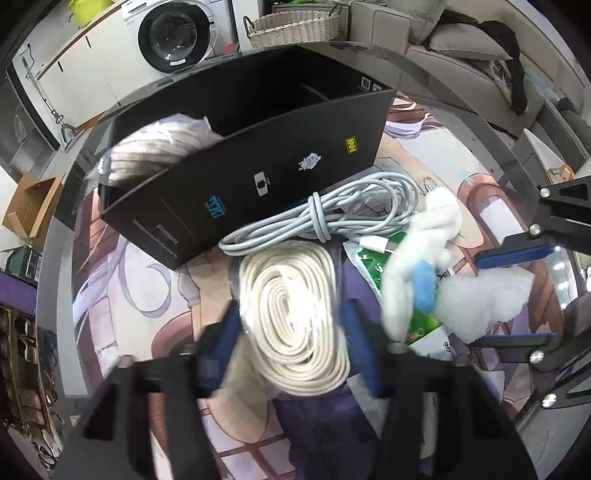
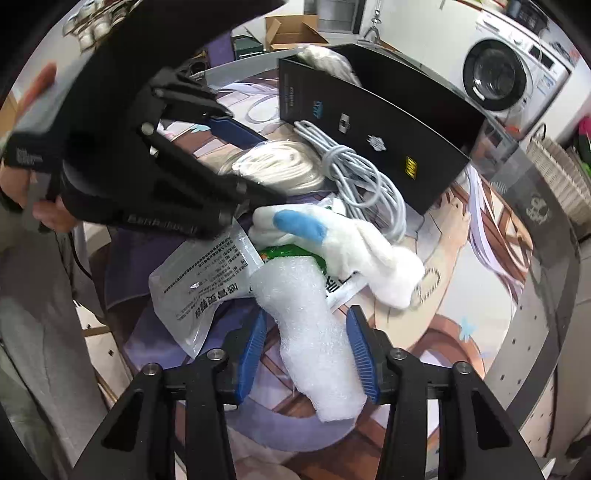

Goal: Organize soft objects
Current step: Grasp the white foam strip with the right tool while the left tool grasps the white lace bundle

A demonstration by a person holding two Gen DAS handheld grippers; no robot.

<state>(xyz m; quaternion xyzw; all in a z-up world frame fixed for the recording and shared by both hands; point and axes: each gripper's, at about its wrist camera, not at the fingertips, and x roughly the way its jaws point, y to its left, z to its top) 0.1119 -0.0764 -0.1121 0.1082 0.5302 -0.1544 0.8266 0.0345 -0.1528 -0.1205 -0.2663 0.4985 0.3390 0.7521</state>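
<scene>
A coil of cream rope [image 1: 295, 314] in clear plastic lies on the printed mat, and my left gripper [image 1: 290, 350] is shut on it, blue pads against both sides. From the right wrist view the left gripper [image 2: 266, 166] covers part of that coil [image 2: 280, 166]. A white foam wrap [image 2: 314, 332] lies between the fingers of my right gripper [image 2: 306, 356]. The right pad touches it, the left pad stands clear, so this gripper is open. A white plush toy [image 2: 351, 240] with a blue patch rests on a green packet [image 1: 373, 258].
A long black box [image 1: 258, 166] stands behind the pile with a pale wrapped bundle [image 1: 159, 147] in its left end. A grey cable bundle [image 1: 332, 218] lies against it. A silver pouch [image 2: 195, 284] lies near the foam. Behind the table are a wicker basket [image 1: 295, 22] and a washing machine [image 1: 173, 37].
</scene>
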